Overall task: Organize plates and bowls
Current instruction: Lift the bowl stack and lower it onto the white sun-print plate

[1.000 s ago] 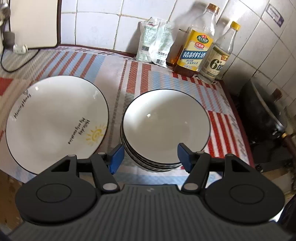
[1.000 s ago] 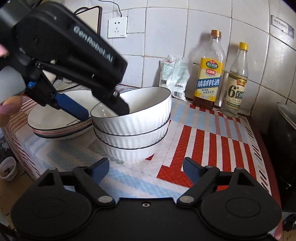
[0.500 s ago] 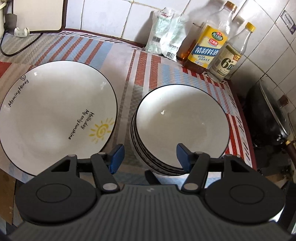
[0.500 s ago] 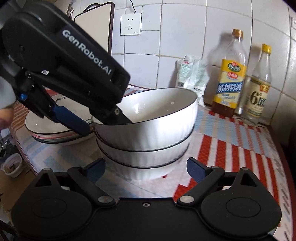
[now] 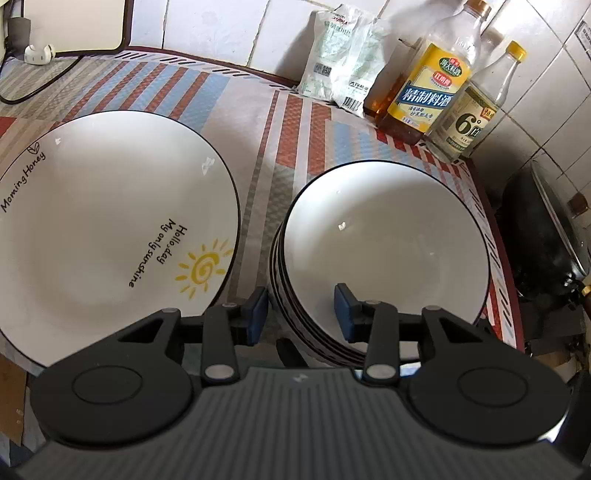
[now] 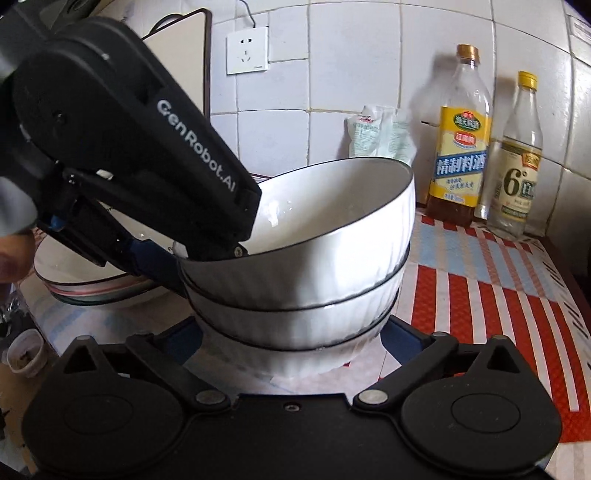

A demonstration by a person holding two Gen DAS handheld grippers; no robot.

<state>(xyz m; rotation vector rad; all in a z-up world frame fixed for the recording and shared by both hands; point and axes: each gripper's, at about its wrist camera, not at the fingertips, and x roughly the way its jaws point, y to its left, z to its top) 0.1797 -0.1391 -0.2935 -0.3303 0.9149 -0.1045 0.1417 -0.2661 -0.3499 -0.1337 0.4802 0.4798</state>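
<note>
A stack of three white ribbed bowls (image 5: 388, 236) (image 6: 303, 273) with black rims stands on the striped cloth. My left gripper (image 5: 300, 314) (image 6: 192, 258) straddles the near rim of the top bowl, one blue pad outside the wall and one inside. Its jaws are closing and a gap still shows at each pad. My right gripper (image 6: 291, 339) is low, its jaws opening wide on either side of the stack's base without touching it. Left of the bowls lies a big white plate with a sun print (image 5: 110, 221), the top of a plate stack (image 6: 92, 284).
Two bottles (image 5: 424, 88) (image 6: 458, 147) and white packets (image 5: 340, 59) stand against the tiled wall behind. A black wok (image 5: 543, 236) sits off the counter's right edge. A board (image 5: 62, 22) and a cable are at the back left. A small cup (image 6: 24, 354) is below the counter's left edge.
The left gripper came down closer to the bowls and its jaws narrowed around the near rim. The right gripper moved in towards the stack and its jaws widened around the base.
</note>
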